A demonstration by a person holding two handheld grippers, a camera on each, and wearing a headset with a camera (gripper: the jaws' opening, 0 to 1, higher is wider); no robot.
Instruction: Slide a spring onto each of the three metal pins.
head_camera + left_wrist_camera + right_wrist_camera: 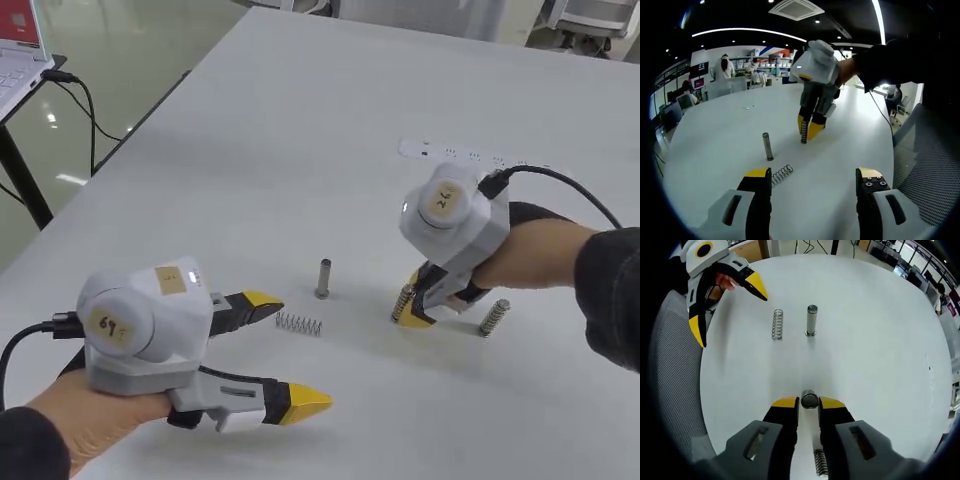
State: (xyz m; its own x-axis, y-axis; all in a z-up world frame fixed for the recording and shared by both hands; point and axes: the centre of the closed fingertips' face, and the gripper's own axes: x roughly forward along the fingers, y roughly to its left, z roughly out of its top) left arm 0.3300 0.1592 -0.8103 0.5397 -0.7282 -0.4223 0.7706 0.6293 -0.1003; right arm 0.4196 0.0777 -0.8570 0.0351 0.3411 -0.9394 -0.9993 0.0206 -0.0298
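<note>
A bare metal pin (324, 278) (767, 146) (811, 320) stands upright mid-table. A loose spring (298, 324) (782, 173) (777, 323) lies flat just in front of it. My left gripper (285, 350) (813, 175) (727, 310) is open, nothing between its yellow tips, one tip close beside the loose spring. My right gripper (420, 305) (810, 127) (809, 402) points down, its jaws shut around a second upright pin (403, 300) (803, 131) (809, 400) that wears a spring. A third pin (493, 317), also with a spring on it, stands right of that gripper.
A white power strip (460, 155) lies farther back on the white table (300, 150). The table's left edge (130, 130) drops off toward a stand with a laptop (20, 40) and cables. Office chairs stand beyond the far edge.
</note>
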